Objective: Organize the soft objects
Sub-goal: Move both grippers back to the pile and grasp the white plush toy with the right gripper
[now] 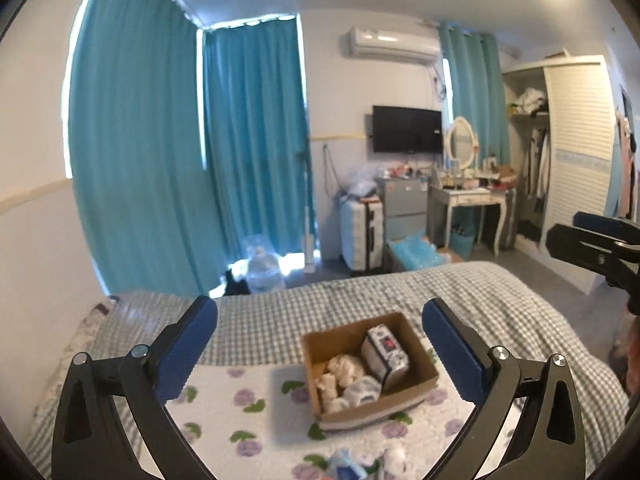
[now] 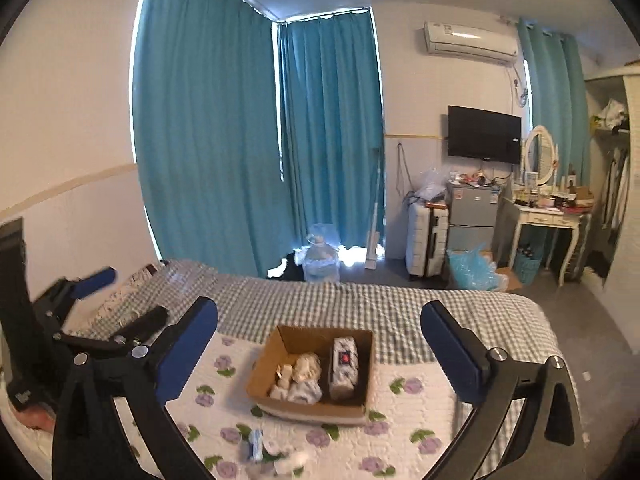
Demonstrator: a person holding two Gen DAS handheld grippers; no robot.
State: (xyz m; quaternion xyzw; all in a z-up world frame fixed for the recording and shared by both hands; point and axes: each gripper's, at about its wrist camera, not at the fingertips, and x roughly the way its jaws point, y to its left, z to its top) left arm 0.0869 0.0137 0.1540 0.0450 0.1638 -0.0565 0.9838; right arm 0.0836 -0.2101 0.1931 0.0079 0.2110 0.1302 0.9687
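A brown cardboard box [image 1: 416,344] [image 2: 280,344] sits on a white flowered blanket on the bed. It holds a patterned tissue pack [image 1: 384,354] [image 2: 344,364], a cream soft toy [image 1: 344,368] [image 2: 306,366] and small white soft items [image 1: 360,392] [image 2: 300,394]. More small soft items, one blue and white, lie on the blanket near the bottom edge [image 1: 360,464] [image 2: 264,448]. My left gripper [image 1: 320,356] is open and empty, above and short of the box. My right gripper [image 2: 320,356] is open and empty, likewise. Each gripper shows at the edge of the other's view [image 1: 592,236] [image 2: 104,300].
The bed has a grey checked sheet [image 1: 360,292] [image 2: 440,308] under the flowered blanket [image 1: 248,420] [image 2: 400,420]. Beyond the bed are teal curtains, a water jug [image 2: 320,258], a suitcase [image 2: 426,240], a small fridge, a dressing table [image 2: 548,216] and a wardrobe [image 1: 576,160].
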